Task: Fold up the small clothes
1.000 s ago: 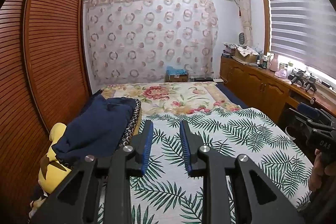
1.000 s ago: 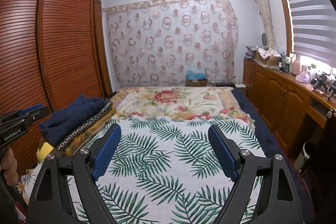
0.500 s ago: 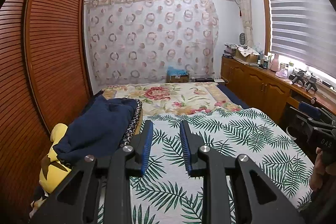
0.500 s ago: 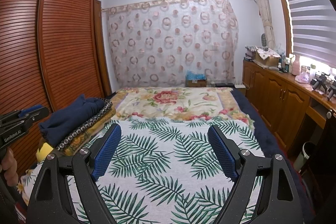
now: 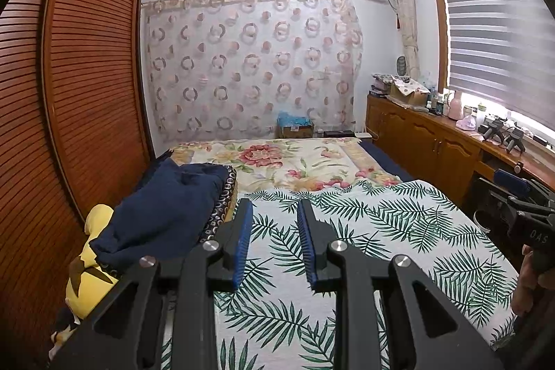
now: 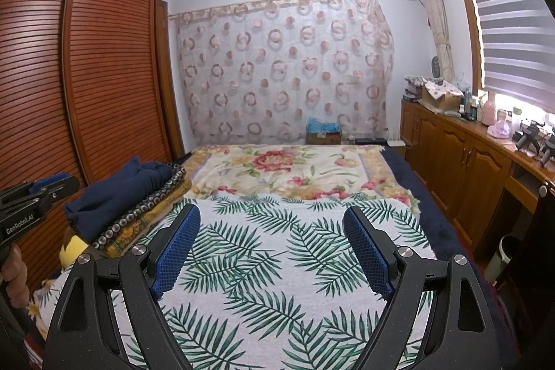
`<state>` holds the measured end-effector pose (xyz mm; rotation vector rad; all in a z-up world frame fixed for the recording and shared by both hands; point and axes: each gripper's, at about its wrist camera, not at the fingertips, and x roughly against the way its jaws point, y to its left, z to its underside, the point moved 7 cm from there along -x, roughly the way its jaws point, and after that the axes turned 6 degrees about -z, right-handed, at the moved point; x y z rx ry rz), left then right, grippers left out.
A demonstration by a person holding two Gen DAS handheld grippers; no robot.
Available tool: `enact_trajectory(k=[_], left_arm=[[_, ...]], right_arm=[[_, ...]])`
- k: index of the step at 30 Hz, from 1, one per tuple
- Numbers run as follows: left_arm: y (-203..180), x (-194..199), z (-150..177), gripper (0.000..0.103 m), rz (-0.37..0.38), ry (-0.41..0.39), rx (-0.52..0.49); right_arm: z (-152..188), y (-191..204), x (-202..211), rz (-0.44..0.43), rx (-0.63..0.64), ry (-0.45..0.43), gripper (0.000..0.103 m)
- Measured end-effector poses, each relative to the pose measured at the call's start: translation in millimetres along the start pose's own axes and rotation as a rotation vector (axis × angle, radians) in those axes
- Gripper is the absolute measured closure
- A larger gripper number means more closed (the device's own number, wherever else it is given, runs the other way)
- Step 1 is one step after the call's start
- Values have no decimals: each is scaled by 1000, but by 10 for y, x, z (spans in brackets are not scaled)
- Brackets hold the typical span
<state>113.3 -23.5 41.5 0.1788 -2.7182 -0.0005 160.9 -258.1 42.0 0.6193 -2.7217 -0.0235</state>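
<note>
1. We hold both grippers, left (image 5: 272, 245) narrowly parted, right (image 6: 272, 252) spread wide, gripping nothing.
2. Clothes (image 5: 166, 207) sit piled at frame left (folded or waiting, we cannot tell).

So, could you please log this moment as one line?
left gripper open, empty | right gripper open, empty | navy garment on pile at bed's left

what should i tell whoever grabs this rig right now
Left claw: open a narrow gap, empty, held over the palm-leaf cover.
Right claw: wide open, empty, above the same cover.
Clothes: a navy garment lies loosely bunched on a ring-patterned cloth at the bed's left edge; no garment on the spread in front.
Done or left: cannot tell; the navy piece looks loosely bunched, not neatly folded.
</note>
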Motion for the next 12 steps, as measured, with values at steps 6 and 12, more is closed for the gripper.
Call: enact_trajectory(k=[6, 12], left_arm=[[24, -2, -3, 78, -1, -2, 0], [21, -2, 3, 78, -1, -2, 0]], right_arm=[[10, -8, -4, 0, -1, 2, 16], [4, 2, -2, 0, 0, 0, 16]])
